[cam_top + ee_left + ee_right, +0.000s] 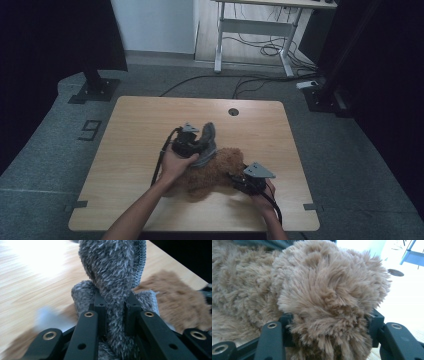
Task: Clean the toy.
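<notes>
Left gripper (192, 146) has its jaws clamped tight on a fold of the grey fuzzy knit garment (112, 285); the cloth stands up from between the jaws, its long axis running away from the gripper toward the far edge of the light wooden table (150, 115).

Right gripper (246, 184) has its jaws pressed on a limb of the brown shaggy plush toy (324, 290), pinning it near the table's middle, toward the near-right.

Garment sits over the toy's far-left end. Judgement: the left hand is nearer the garment; pulling along that axis, away from the right grip, should draw it off.
</notes>
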{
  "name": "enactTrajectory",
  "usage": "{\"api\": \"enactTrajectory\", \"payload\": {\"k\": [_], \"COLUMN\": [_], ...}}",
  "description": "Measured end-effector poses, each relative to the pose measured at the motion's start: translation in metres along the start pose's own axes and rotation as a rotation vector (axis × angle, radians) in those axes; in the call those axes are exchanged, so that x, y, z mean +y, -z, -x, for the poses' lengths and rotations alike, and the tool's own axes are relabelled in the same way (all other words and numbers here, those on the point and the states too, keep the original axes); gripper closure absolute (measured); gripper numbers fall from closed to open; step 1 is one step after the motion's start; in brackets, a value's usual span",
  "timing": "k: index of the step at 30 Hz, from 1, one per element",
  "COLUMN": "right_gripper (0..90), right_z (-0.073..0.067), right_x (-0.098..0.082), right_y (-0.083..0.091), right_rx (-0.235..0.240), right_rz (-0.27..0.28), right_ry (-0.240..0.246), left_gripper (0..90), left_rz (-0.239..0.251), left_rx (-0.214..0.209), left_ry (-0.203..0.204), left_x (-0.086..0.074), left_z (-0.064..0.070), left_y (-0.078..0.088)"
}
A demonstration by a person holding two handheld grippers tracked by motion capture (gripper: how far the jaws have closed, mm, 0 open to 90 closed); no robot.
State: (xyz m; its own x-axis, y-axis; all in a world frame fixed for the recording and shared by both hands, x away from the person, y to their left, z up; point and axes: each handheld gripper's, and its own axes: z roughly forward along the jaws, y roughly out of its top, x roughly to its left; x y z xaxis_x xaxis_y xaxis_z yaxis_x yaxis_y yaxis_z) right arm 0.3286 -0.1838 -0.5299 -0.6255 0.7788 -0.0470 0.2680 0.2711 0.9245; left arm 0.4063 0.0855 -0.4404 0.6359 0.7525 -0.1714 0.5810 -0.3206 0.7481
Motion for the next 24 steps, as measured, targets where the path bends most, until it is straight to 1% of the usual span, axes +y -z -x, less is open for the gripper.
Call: {"api": "enactTrajectory", "payload": {"k": [1,4,7,12,13,15,17,18,19,21,24], "right_gripper": [43.5,43.4,43.4,43.3,43.3,43.2,43.1,43.1,43.0,43.0,43.0], "right_z": [0.000,0.001,0.001,0.002,0.002,0.002,0.002,0.002,0.002,0.003,0.003], "right_x": [0.000,0.000,-0.001,-0.001,-0.001,-0.002,-0.002,-0.002,-0.002,-0.002,-0.002], "right_y": [0.000,0.000,0.000,0.000,0.000,0.000,0.000,0.000,0.000,0.000,0.000], "right_rx": [0.001,0.002,0.001,0.004,0.004,0.007,0.007,0.007,0.008,0.009,0.007], "right_rz": [0.000,0.004,0.005,0.006,0.007,0.008,0.009,0.009,0.009,0.008,0.011], "right_ry": [-0.002,-0.006,-0.007,-0.010,-0.014,-0.017,-0.018,-0.019,-0.019,-0.020,-0.028], "left_gripper": [76.8,76.7,76.6,76.4,76.4,76.4,76.4,76.4,76.4,76.6,76.7], "left_rz": [0.005,0.002,-0.005,-0.030,-0.039,-0.055,-0.070,-0.068,-0.057,-0.006,0.043], "left_rx": [0.010,0.033,0.051,0.094,0.103,0.120,0.124,0.123,0.121,0.121,0.095], "left_ry": [0.018,0.052,0.096,0.180,0.185,0.193,0.204,0.208,0.210,0.203,0.171], "left_x": [-0.004,-0.014,-0.030,-0.059,-0.063,-0.070,-0.076,-0.078,-0.078,-0.075,-0.063], "left_z": [-0.009,-0.028,-0.050,-0.084,-0.088,-0.094,-0.098,-0.099,-0.099,-0.095,-0.083], "left_y": [0.007,0.019,0.029,0.037,0.038,0.037,0.035,0.035,0.036,0.044,0.055]}}
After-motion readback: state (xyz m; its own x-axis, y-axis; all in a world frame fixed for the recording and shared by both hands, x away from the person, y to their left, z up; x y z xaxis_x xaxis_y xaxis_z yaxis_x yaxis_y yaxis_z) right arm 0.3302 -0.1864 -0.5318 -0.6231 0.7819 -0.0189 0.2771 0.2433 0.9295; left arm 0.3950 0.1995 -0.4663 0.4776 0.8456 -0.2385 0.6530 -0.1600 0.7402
